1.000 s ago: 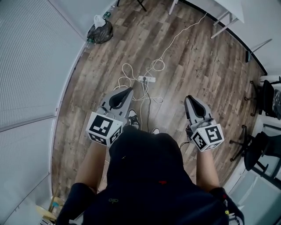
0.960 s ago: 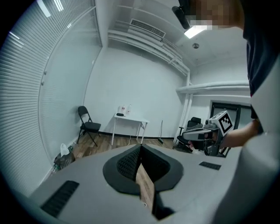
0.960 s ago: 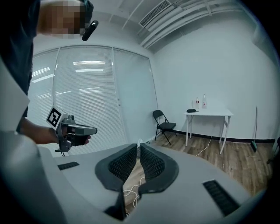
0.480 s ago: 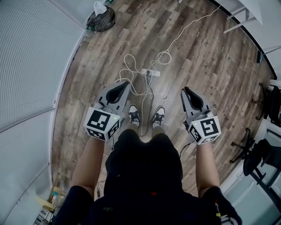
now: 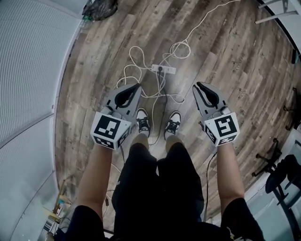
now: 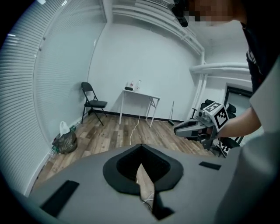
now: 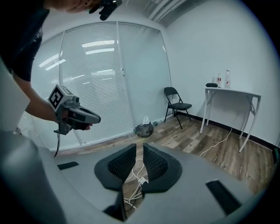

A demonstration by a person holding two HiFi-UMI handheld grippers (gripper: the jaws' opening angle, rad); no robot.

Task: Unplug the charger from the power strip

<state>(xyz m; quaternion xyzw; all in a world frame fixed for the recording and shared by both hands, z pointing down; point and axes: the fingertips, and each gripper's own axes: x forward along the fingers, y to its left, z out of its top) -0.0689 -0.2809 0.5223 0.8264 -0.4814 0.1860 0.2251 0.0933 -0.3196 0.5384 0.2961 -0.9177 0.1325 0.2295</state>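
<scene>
left hand-held gripper [image 5: 135, 88]: jaws pressed together at the tips, nothing between the pads [image 6: 124, 168]. right hand-held gripper [image 5: 199, 86]: jaws closed down to a thin slit, nothing pinched. both are held out in front of the person, one on either side of the shoes [image 5: 142, 121], above the wood floor [image 5: 225, 56], pointing forward and down. power strip [image 5: 163, 69]: white, lying flat on the floor ahead of the shoes, between the two grippers in the head view and well apart from both. a dark plug [image 5: 160, 68] sits in the strip; too small to tell whether it is the charger. white cables [image 5: 136, 66] loop on the floor around the strip, and one runs off toward a white bench [image 6: 140, 92] by the far wall. a black bag [image 5: 99, 7] lies against the blinds.
</scene>
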